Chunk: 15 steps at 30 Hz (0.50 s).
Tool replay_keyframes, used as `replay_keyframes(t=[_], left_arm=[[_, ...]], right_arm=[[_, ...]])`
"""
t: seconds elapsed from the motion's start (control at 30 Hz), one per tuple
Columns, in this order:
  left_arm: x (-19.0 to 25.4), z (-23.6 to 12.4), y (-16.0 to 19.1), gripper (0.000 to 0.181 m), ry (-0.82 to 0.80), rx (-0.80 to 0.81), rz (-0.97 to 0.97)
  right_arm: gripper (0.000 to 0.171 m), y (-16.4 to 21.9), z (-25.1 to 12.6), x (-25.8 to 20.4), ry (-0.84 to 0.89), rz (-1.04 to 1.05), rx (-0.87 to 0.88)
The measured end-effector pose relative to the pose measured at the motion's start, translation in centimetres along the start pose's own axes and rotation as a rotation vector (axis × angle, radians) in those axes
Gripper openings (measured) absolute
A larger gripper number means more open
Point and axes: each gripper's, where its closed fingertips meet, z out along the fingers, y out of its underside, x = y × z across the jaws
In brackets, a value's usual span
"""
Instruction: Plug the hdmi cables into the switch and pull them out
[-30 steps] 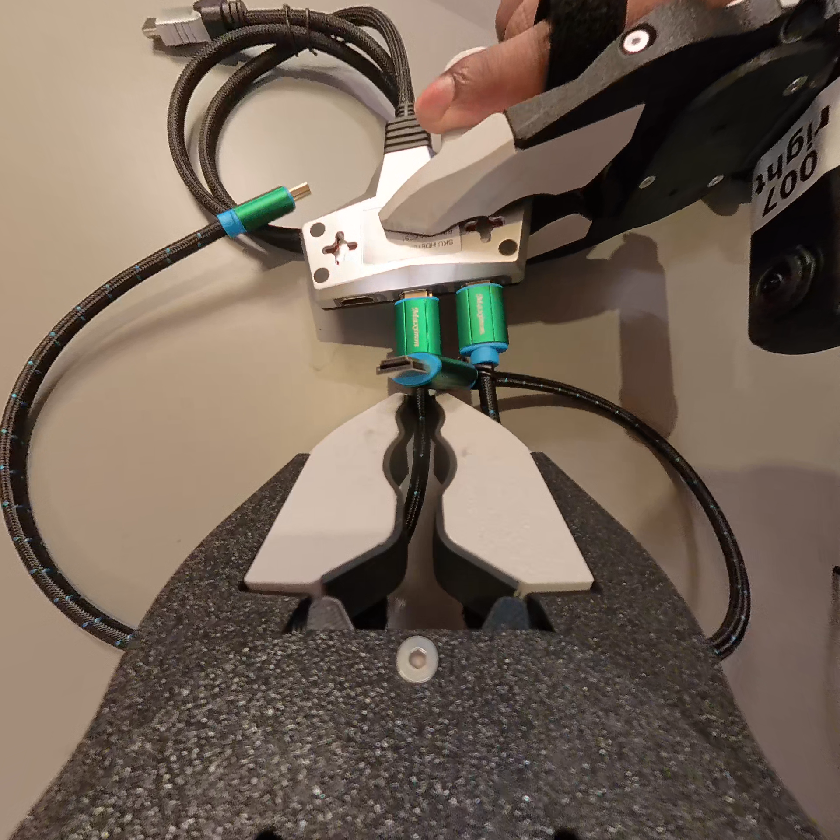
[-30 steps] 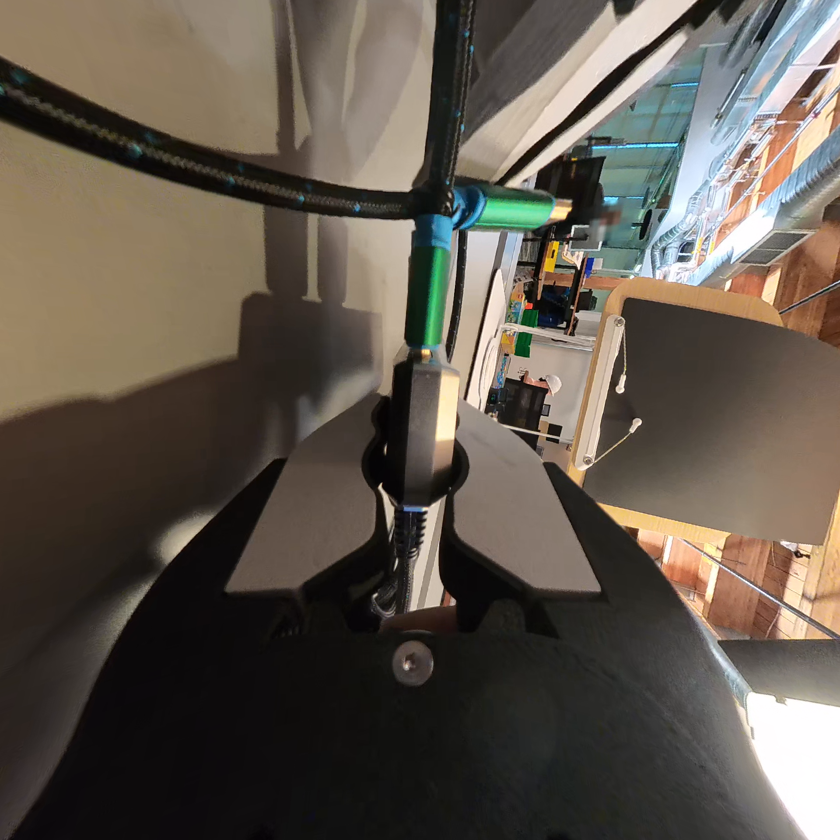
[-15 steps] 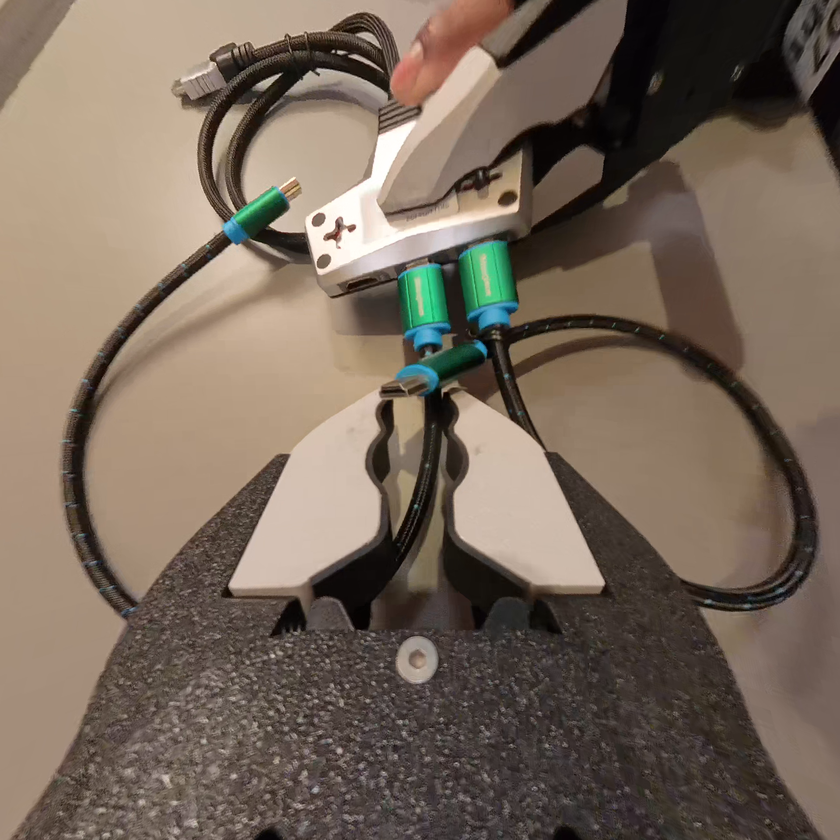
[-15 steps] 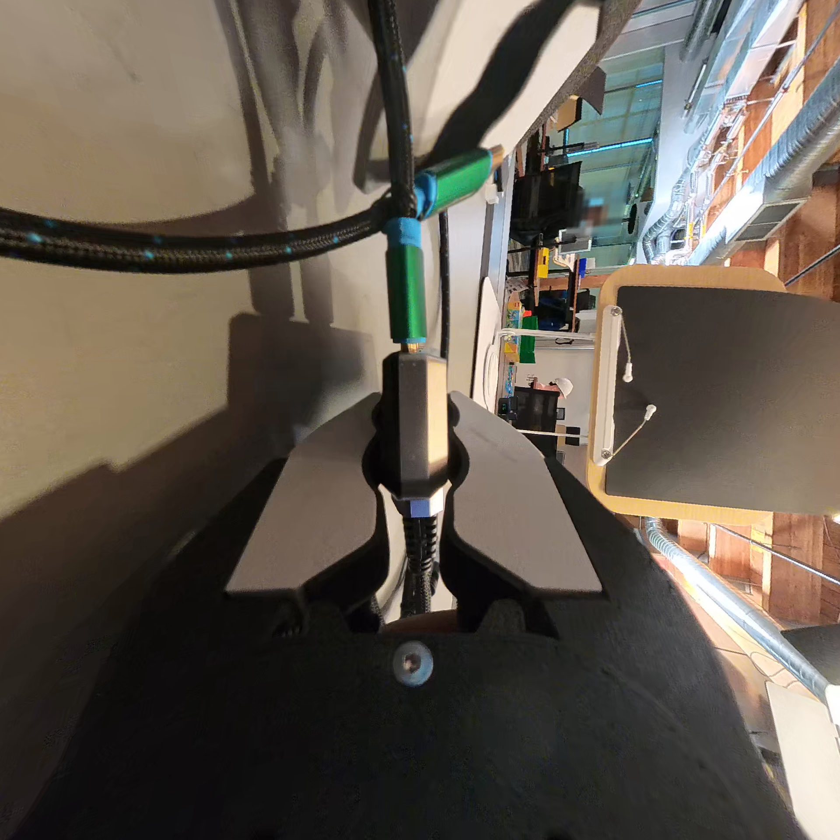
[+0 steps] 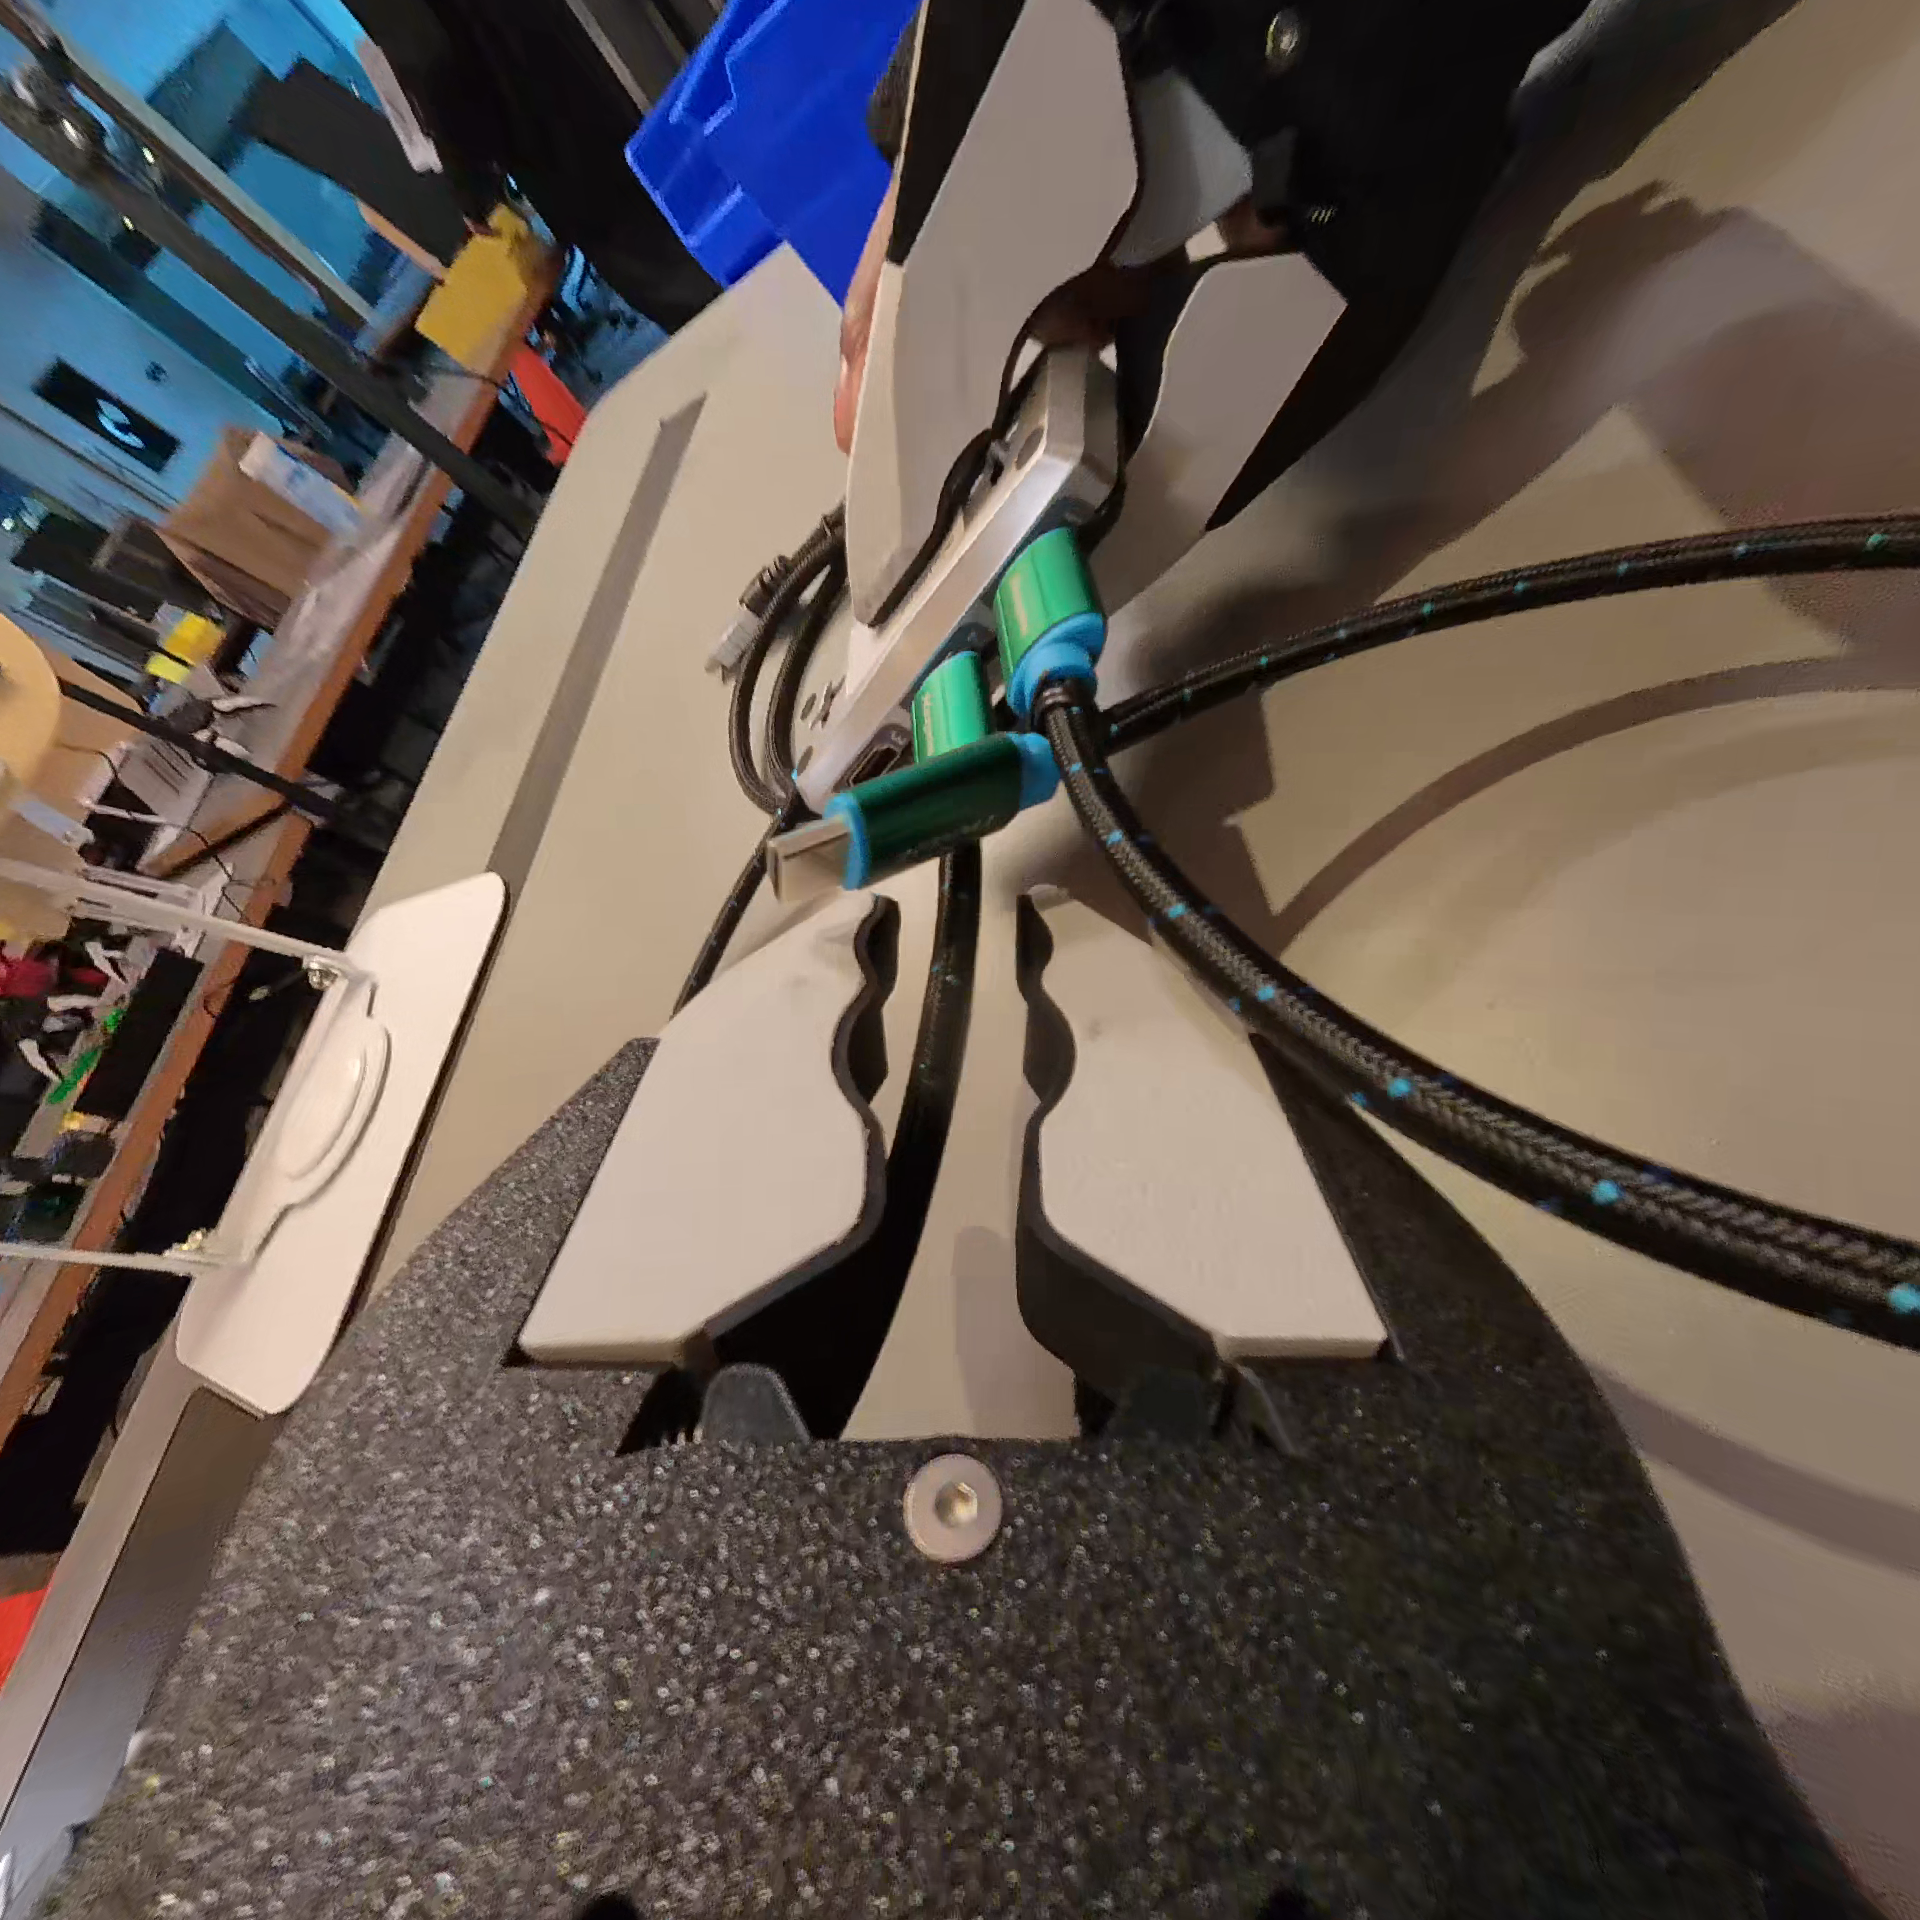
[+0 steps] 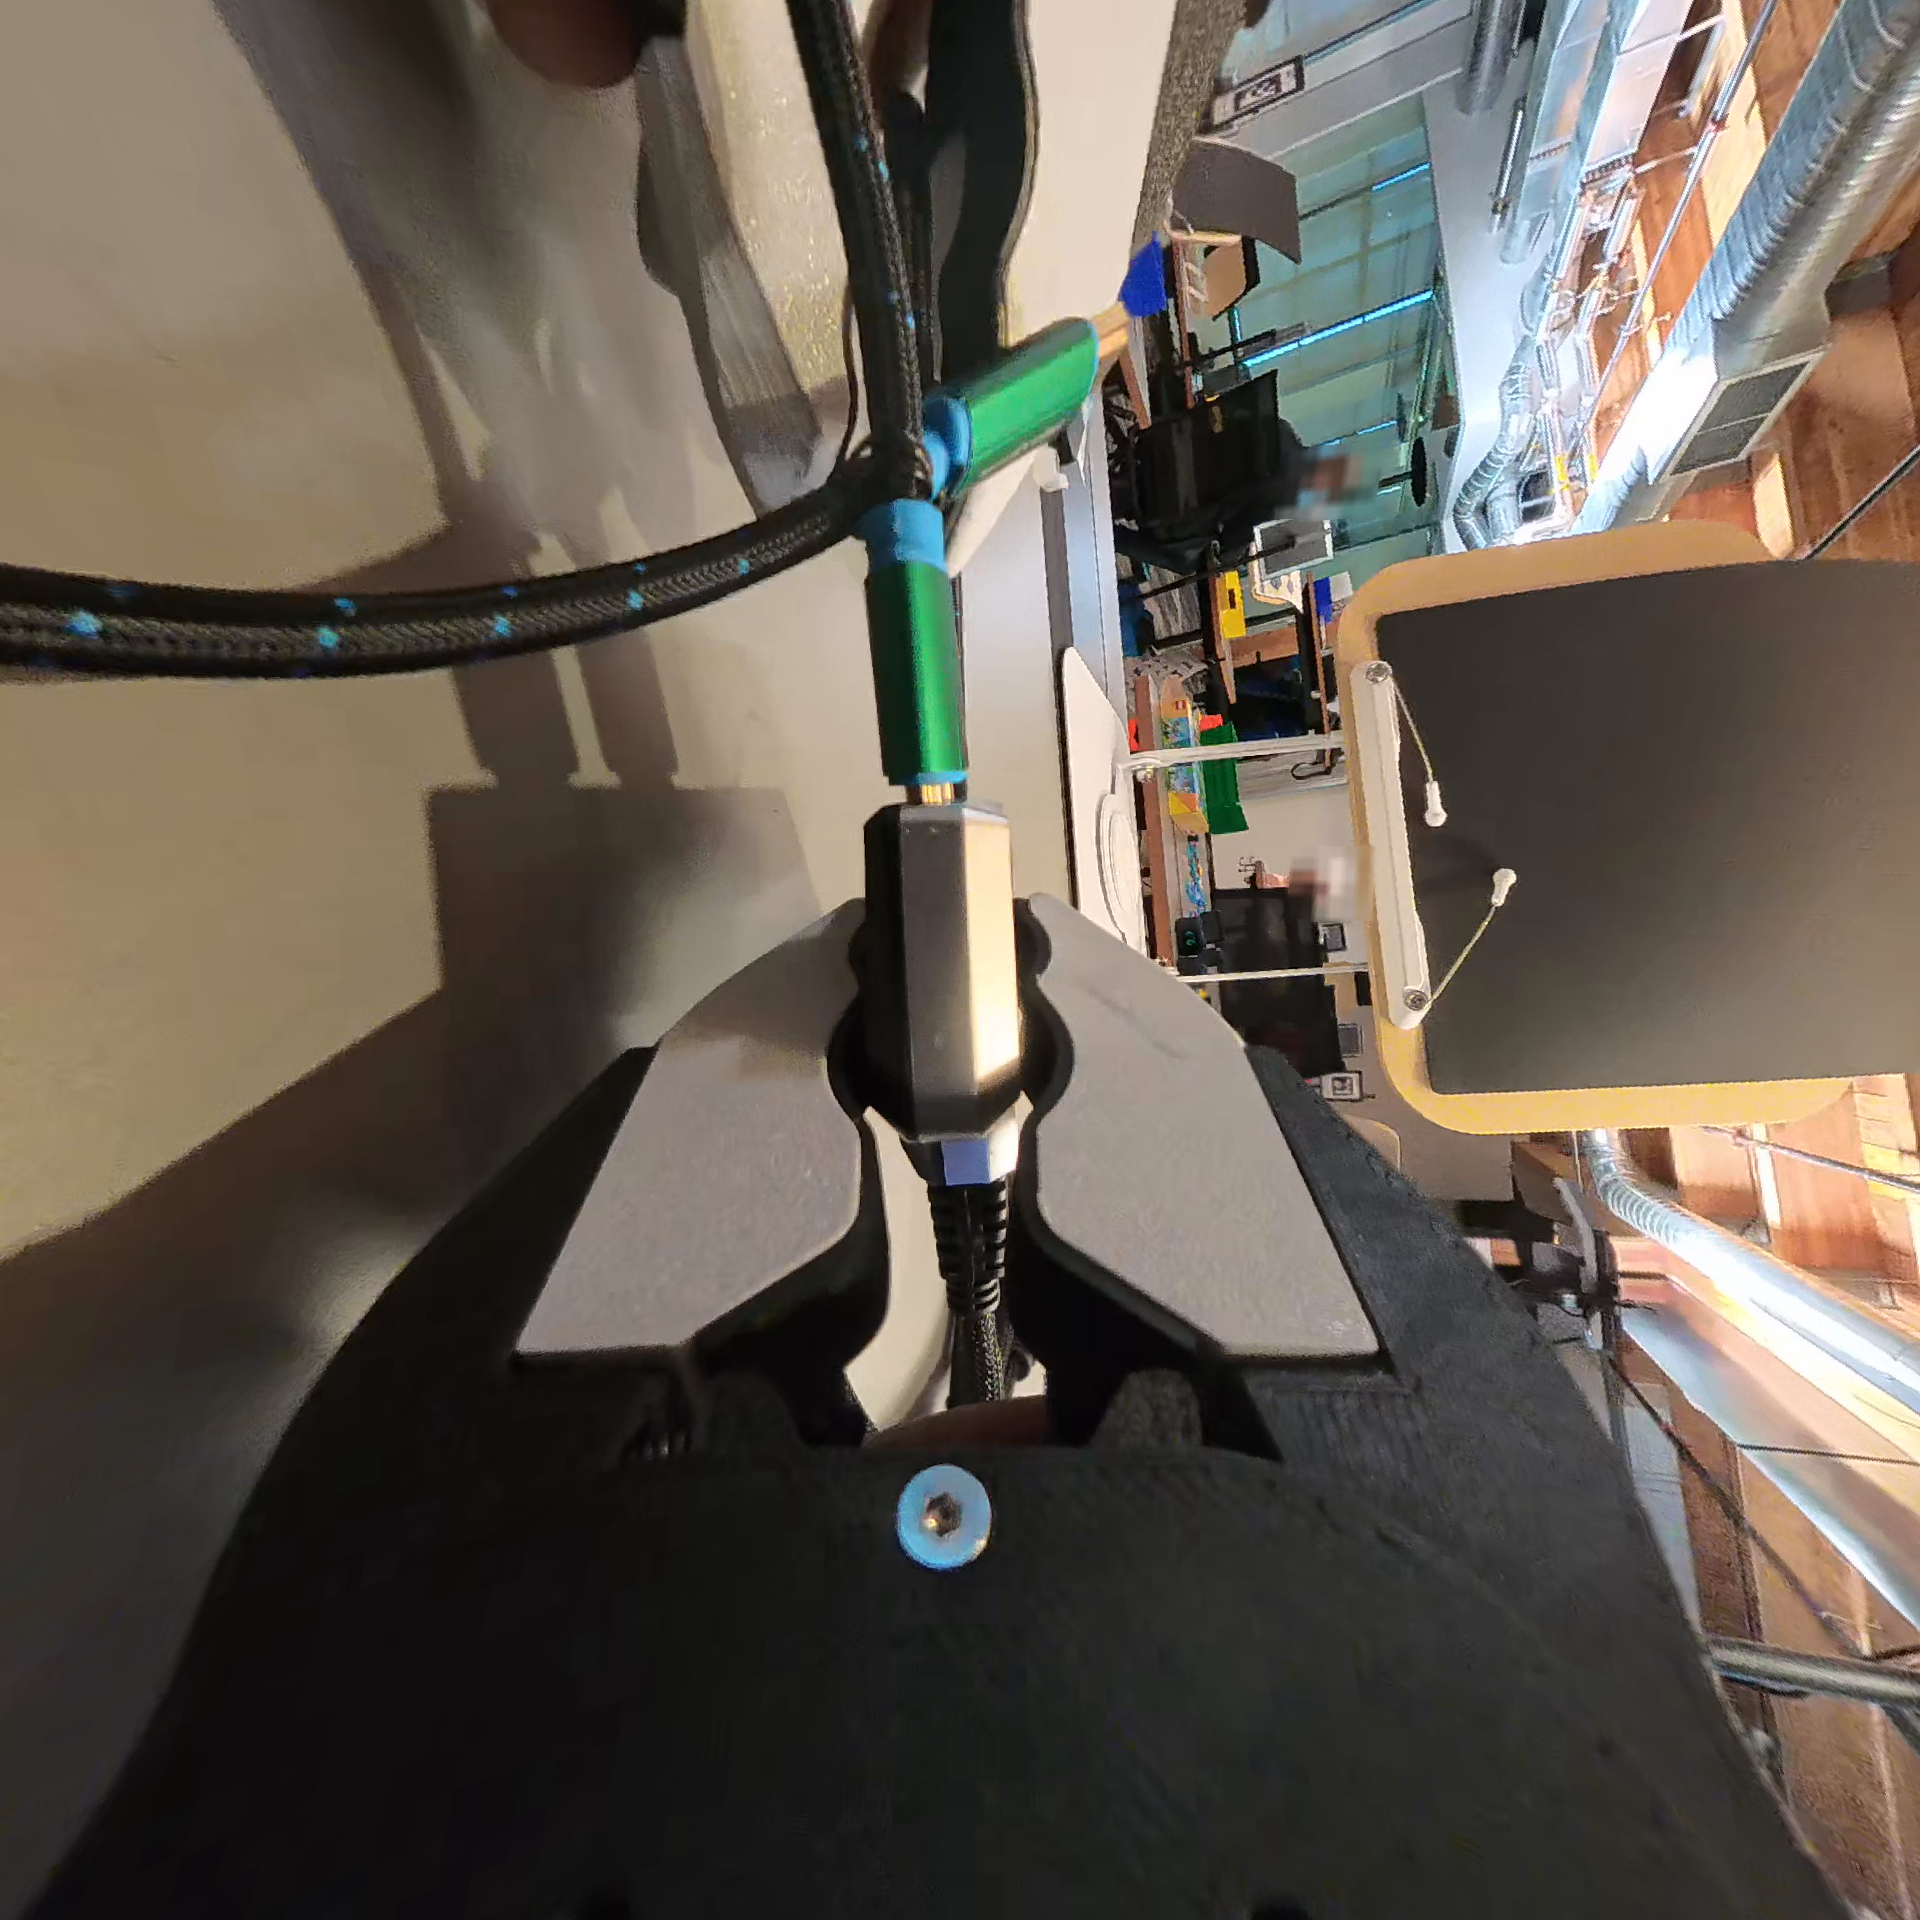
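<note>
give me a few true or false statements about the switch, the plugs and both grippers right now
1. The right hand-held gripper is shut on the switch. True.
2. The left hand-held gripper is clamped on a green plug. False: it is open, with a black cable running between its fingers.
3. Two green plugs sit in the switch. True.
4. Every green plug is plugged in. False: a loose plug lies across the cables, its metal tip bare.

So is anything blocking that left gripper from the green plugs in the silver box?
Yes. A loose green plug lies crosswise between the left gripper and the two plugged-in connectors on the switch.
</note>
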Motion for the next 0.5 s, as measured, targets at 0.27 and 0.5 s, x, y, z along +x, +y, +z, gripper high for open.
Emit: replay_keyframes(t=[0.27, 0.5], left_arm=[[-0.4, 0.1, -1.3, 0.021, -0.077, 0.105, 0.021], [0.6, 0.3, -2.0, 0.013, -0.048, 0.104, 0.05]], right_arm=[[0.022, -0.6, 0.0, -0.2, -0.008, 0.022, 0.031], [0.022, -1.5, -0.2, -0.2, -0.001, 0.007, 0.054]])
